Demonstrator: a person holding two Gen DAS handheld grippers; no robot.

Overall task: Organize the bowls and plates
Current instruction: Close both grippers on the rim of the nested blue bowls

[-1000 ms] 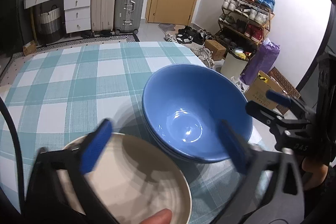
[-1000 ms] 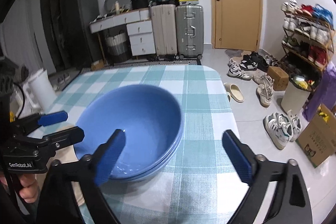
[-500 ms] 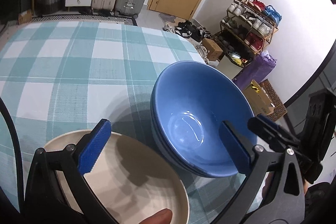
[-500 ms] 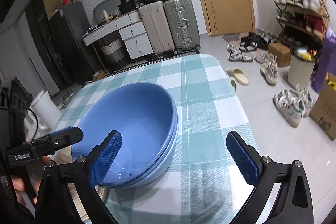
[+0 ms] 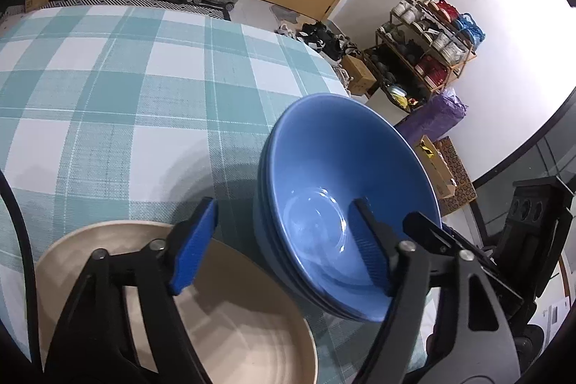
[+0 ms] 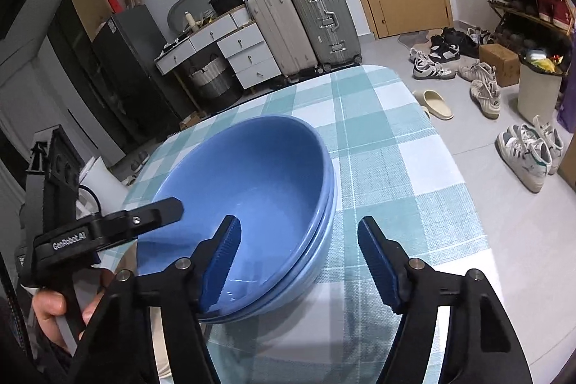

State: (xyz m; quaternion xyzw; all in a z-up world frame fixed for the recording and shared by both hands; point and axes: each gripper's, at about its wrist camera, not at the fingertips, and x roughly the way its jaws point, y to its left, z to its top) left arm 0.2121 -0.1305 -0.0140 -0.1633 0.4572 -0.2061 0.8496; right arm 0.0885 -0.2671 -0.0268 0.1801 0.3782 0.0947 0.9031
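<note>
A stack of blue bowls stands near the right edge of the checked table. Just left of it lies a beige plate, mostly hidden in the right wrist view. My left gripper straddles the stack's left rim, one finger inside the top bowl and the other outside above the plate. My right gripper straddles the opposite rim the same way. Both sets of jaws are closing with the rim between them, and the pads do not press on it. A hand holds the left gripper.
The teal checked tablecloth stretches away to the left and far side. The table's right edge drops to a floor strewn with shoes. Suitcases, drawers and a shoe rack line the walls.
Both grippers have sunk onto opposite rims of the blue bowls, each rolling a little. Their jaws have narrowed from wide open, so one finger of each now sits inside the top bowl.
</note>
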